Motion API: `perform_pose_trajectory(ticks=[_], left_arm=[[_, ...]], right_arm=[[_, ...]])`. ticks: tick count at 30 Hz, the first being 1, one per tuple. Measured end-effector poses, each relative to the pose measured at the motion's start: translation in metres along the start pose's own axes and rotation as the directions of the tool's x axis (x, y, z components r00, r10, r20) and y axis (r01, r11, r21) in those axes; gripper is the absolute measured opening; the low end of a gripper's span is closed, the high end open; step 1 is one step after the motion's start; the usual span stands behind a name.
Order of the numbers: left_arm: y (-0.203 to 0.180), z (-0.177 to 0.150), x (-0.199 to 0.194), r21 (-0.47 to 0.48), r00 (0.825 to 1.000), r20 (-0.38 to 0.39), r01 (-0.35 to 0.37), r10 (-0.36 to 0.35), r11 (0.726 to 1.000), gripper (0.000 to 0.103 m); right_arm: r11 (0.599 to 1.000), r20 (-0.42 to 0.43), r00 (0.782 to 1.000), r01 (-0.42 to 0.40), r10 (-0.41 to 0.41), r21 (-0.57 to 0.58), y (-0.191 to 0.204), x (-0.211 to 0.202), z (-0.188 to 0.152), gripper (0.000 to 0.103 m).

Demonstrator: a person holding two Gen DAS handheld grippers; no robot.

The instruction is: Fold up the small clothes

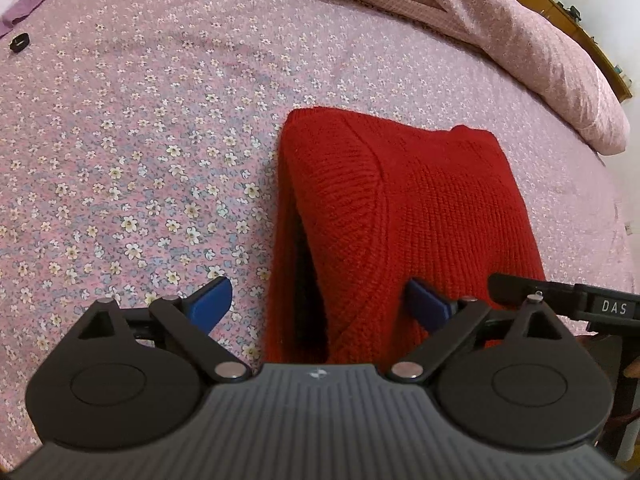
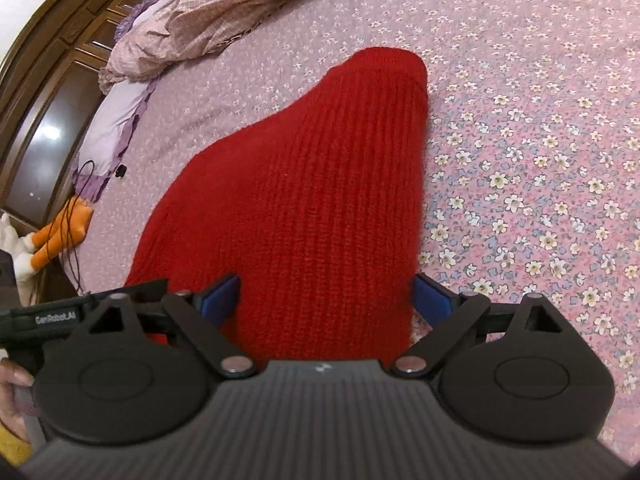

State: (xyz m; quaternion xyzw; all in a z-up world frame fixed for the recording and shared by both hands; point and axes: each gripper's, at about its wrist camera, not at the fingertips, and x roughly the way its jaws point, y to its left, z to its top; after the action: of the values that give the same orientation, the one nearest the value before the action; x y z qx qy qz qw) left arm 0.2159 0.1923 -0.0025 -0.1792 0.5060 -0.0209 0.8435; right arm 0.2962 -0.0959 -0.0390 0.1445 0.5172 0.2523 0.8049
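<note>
I have both the left gripper [image 1: 320,304] and the right gripper [image 2: 326,300] spread wide and grasping nothing, straddling the folded red sweater [image 1: 400,208] lying at twelve o'clock on the floral bedsheet [image 1: 140,140] (presumably so it settles flat).

Legible markings on the two grippers
White "DAS" on the right gripper's black bar [image 1: 608,307]; white "GenRobot.AI" on the left gripper's black bar [image 2: 56,319].

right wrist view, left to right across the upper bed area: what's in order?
Wooden headboard → lilac pillow → crumpled pink quilt → red knit sweater → bare floral bedsheet.
</note>
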Motion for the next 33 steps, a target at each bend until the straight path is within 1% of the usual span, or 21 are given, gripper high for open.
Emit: perform_pose_trajectory(ticks=[8, 16, 25, 33], left_arm=[[0.001, 0.002, 0.004, 0.007, 1.000, -0.008, -0.003, 0.003, 1.000, 0.097], [0.001, 0.002, 0.004, 0.012, 1.000, -0.012, -0.002, 0.002, 1.000, 0.097], [0.003, 0.002, 0.006, 0.000, 1.000, -0.006, 0.017, -0.017, 1.000, 0.097], [0.003, 0.003, 0.006, -0.004, 1.000, -0.006, 0.028, -0.028, 1.000, 0.097]], right_arm=[[0.996, -0.026, 0.998, -0.063, 0.064, 0.065, -0.014, 0.010, 0.001, 0.095], [0.991, -0.032, 0.994, -0.097, 0.100, 0.094, -0.017, 0.016, 0.002, 0.095], [0.974, -0.038, 0.984, -0.168, 0.175, 0.150, -0.034, 0.021, -0.001, 0.095], [0.969, -0.027, 0.977, -0.207, 0.213, 0.138, -0.038, 0.019, -0.004, 0.096]])
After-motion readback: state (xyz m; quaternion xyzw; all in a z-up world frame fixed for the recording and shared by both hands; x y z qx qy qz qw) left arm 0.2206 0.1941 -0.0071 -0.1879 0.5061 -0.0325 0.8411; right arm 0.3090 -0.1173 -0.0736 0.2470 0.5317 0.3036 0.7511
